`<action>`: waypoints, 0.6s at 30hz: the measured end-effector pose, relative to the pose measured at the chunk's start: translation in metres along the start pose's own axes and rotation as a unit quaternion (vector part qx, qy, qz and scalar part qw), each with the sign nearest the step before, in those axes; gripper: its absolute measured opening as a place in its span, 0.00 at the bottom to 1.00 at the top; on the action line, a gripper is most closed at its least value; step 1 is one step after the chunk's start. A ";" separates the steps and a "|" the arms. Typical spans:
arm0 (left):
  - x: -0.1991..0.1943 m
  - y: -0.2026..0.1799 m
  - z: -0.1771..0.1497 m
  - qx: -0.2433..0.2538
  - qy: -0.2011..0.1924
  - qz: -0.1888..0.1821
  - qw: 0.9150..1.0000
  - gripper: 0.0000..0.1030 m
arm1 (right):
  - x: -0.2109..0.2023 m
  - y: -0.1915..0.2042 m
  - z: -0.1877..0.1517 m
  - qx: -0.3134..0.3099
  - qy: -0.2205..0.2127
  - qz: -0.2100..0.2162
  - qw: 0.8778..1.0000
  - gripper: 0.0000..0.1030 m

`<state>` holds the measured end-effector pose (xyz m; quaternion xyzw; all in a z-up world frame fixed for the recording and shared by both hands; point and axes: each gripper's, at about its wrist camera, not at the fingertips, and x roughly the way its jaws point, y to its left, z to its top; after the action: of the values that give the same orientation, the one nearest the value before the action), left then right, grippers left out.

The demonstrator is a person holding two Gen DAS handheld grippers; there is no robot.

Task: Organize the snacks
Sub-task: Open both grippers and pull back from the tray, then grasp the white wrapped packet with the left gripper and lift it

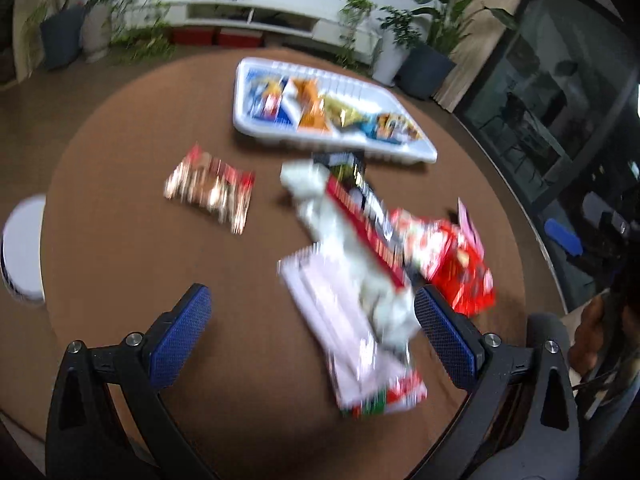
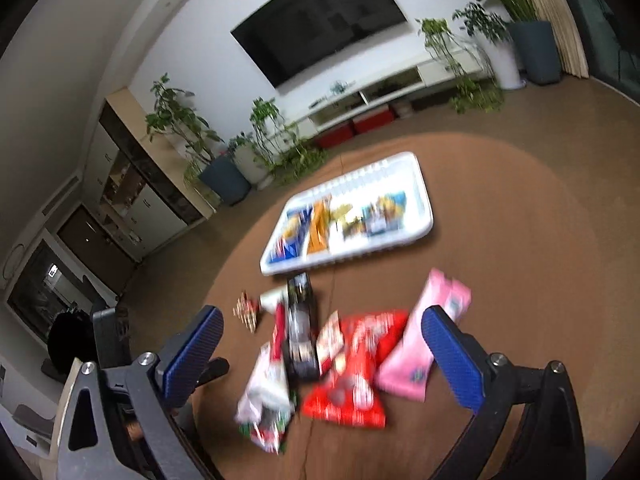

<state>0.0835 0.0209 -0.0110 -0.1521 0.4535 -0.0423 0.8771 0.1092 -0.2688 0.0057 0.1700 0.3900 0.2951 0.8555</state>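
Note:
A white tray at the far side of the round brown table holds several snack packs. Loose snacks lie in a pile nearer me: a white pack, a black pack, a red bag, and a pink pack. A shiny red-and-gold pack lies apart to the left. My left gripper is open above the near table, its jaws either side of the white pack. My right gripper is open above the pile. Both views are blurred.
The table's edge curves close on the right. A white round stool stands left of the table. Potted plants, a low white shelf and a wall screen are behind.

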 end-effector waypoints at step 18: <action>0.028 -0.025 -0.003 0.042 0.039 0.053 0.997 1.00 | 0.009 0.007 -0.043 -0.024 0.034 -0.036 0.998 0.91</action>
<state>0.0992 -0.0095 -0.0271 -0.0889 0.4924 -0.0204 0.8656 0.0786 -0.2554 -0.0230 0.1251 0.4177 0.2792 0.8555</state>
